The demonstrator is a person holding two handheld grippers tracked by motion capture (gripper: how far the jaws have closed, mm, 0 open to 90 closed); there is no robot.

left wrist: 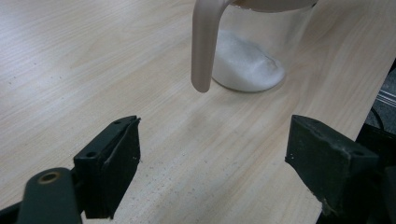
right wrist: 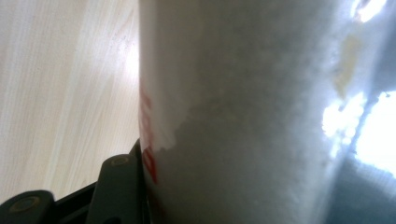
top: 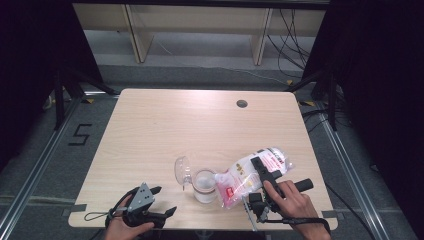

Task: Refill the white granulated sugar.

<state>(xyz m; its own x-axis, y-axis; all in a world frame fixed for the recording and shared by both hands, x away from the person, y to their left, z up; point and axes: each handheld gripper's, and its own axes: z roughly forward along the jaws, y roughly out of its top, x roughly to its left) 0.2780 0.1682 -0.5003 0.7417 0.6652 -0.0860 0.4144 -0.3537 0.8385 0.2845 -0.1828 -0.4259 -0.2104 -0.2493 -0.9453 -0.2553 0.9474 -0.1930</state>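
One table [top: 165,125], pale wood, with one round cable hole [top: 242,103] near its far edge. On it lie three loose things, all in the near right part.

One bag [top: 252,172], clear plastic with red print and full of white grains, is the largest of them. It is tilted, its far end raised toward the right, its near end dipping over the jar's mouth. The right gripper view shows the white-filled bag [right wrist: 261,116] pressed close against a black jaw, with the red print at its edge.

One jar [top: 204,185], clear, stands upright just left of the bag's low end, with a layer of white grains in its bottom. In the left gripper view the grains sit heaped to one side of the jar [left wrist: 252,70], behind a pinkish handle.

One lid [top: 181,170], clear and rounded, sits beside the jar on its left, touching or nearly so.

Two grippers, one in each hand. The right gripper [top: 264,172] is clamped across the bag's middle and holds it up. The left gripper [top: 162,200] rests low at the near edge, left of the jar and apart from it, its jaws spread wide with nothing between them.
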